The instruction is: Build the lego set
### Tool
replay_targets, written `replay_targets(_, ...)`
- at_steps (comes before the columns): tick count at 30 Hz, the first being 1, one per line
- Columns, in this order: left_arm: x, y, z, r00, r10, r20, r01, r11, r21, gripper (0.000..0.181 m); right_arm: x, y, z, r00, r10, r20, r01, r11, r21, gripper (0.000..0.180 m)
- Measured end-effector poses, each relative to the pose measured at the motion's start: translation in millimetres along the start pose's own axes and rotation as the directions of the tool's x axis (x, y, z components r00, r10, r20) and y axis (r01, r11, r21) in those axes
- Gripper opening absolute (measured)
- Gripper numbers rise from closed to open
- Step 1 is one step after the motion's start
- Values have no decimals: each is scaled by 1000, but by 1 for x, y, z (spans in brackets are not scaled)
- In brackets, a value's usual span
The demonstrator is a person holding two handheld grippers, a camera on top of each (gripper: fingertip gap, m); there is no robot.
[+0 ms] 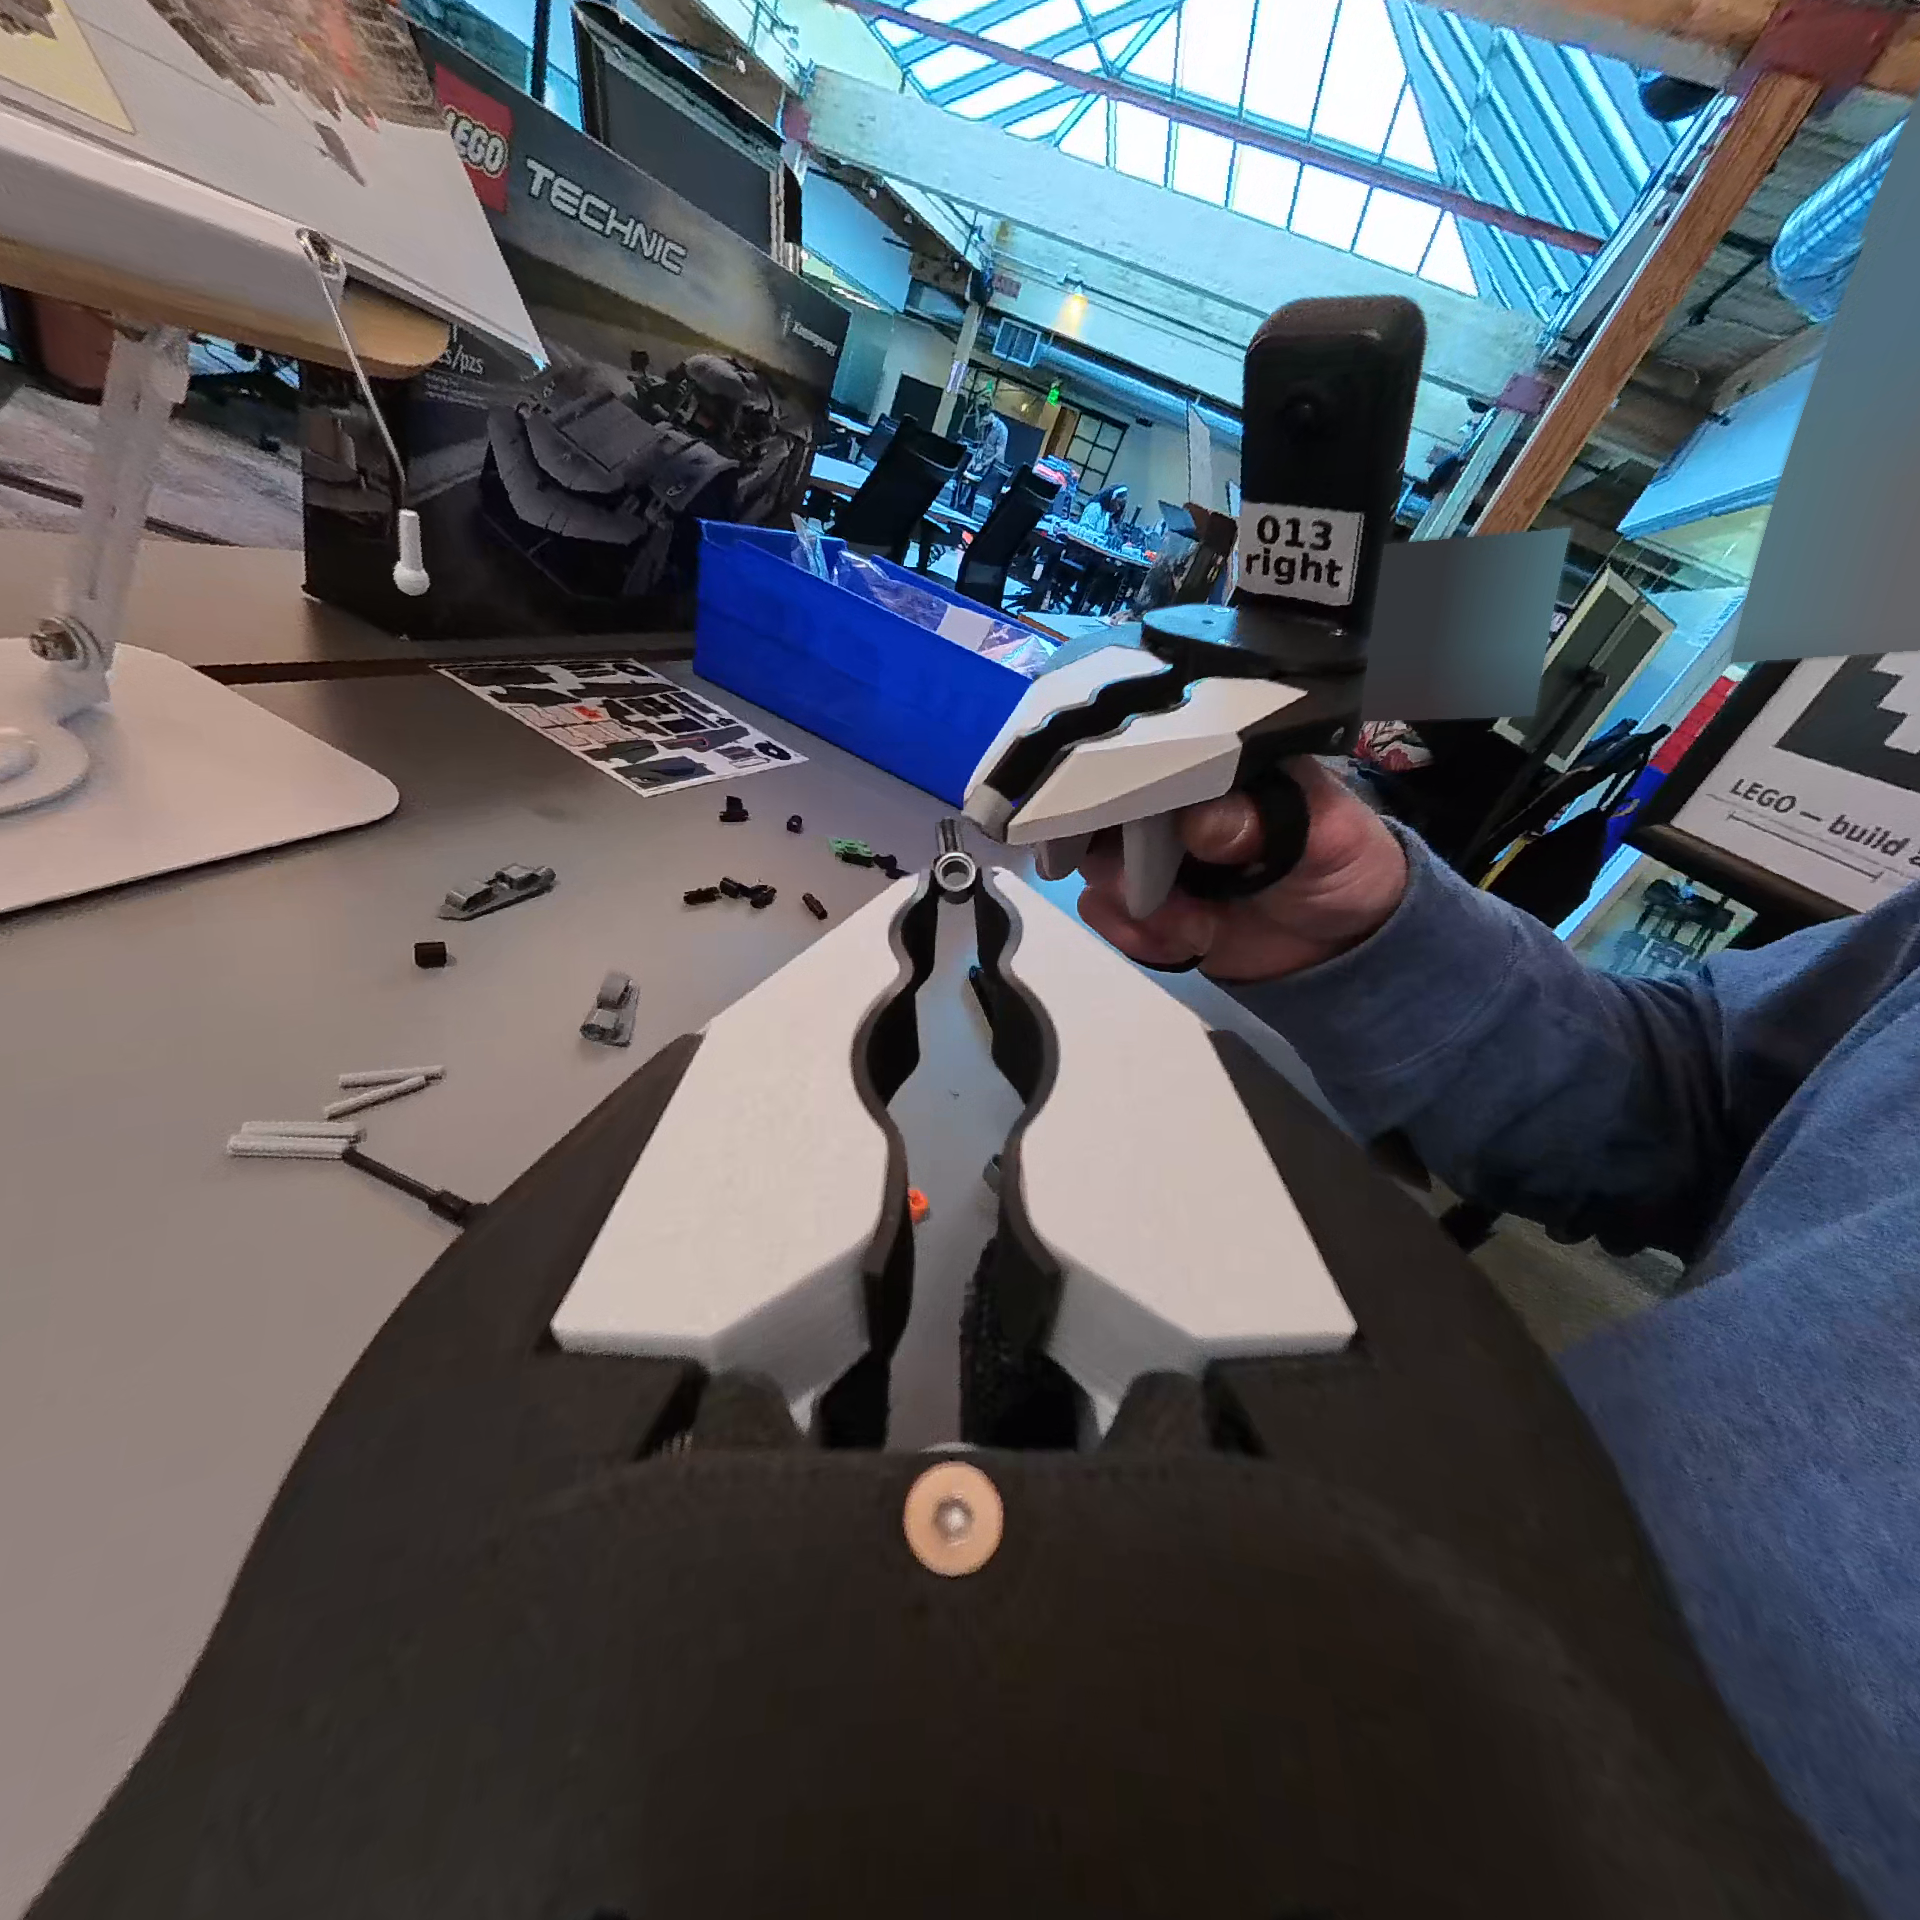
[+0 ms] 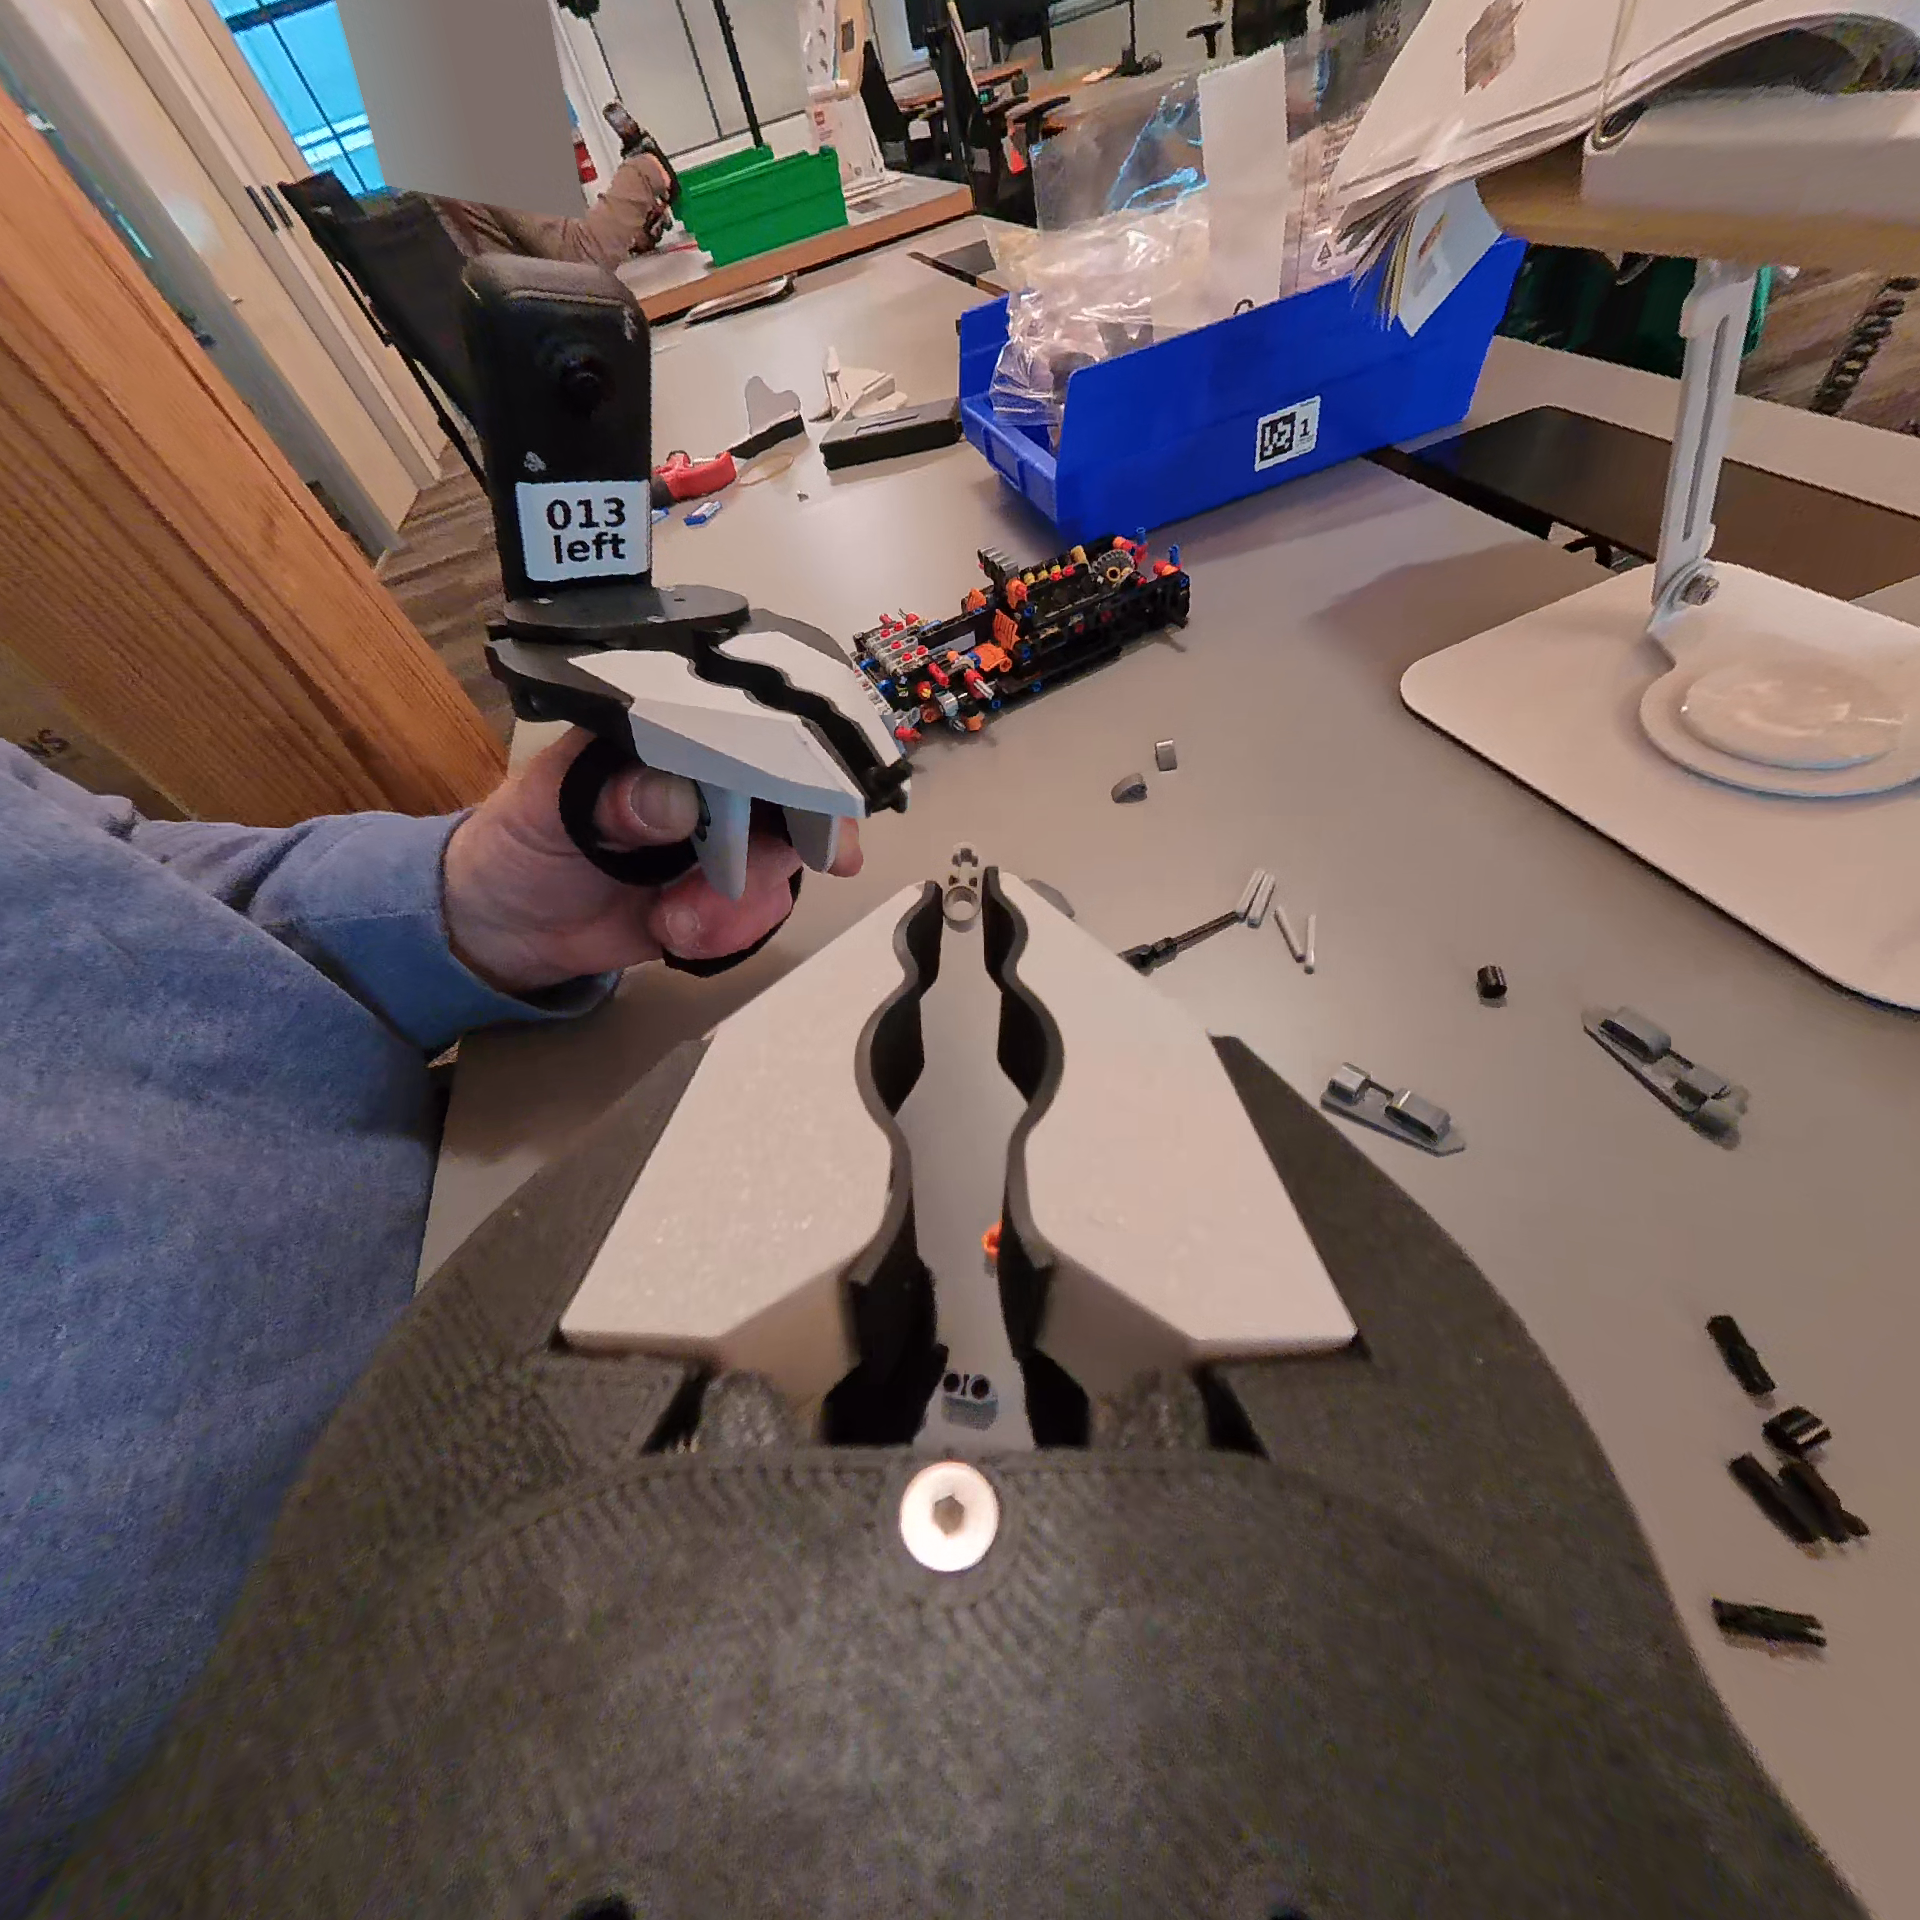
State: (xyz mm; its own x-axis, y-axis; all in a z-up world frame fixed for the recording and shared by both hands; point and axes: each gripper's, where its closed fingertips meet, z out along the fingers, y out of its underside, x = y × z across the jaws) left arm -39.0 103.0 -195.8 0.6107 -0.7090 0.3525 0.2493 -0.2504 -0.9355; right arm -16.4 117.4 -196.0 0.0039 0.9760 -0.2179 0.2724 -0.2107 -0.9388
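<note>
The left gripper (image 1: 951,871) is clamping a small grey plastic connector (image 1: 952,869); the right gripper (image 2: 964,883) is clamping another above the desk's near edge (image 2: 582,1081). Misaligned mating risks ejecting either part.

Printed labels on box (image 1: 644,343), cameras (image 1: 1325,436), bin (image 2: 1226,416).

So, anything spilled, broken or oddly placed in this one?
Nothing stands out. Loose grey and black pieces lie scattered on the table, normal for a build. The partial model sits intact by the blue bin, and each gripper pinches a small piece.
</note>
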Motion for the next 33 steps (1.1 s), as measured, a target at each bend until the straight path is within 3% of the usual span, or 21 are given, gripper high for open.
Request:
replay_targets(8, -7, -2, 3, 999, 29, 19, -30, 1000, 3, 4, 4, -6, 3, 1000, 18, 20, -18, 1000, 19, 6)
replay_targets(13, -11, -1, 5, 978, 184, 101, -180, 982, -48, 5, 3, -12, 6, 998, 53, 46, -56, 997, 54, 5)
replay_targets(18, -8, -1, 8, 907, 386, 169, -368, 921, -130, 4, -3, -15, 12, 992, 83, 90, -90, 993, 82, 5)
replay_targets(23, -6, -2, 10, 849, 486, 205, -455, 872, -181, 4, -5, -13, 13, 986, 123, 113, -135, 986, 96, 6)
replay_targets(33, -2, -6, 13, 632, 740, 229, -667, 670, -325, 4, -8, -19, 7, 943, 252, 218, -282, 952, 122, 6)
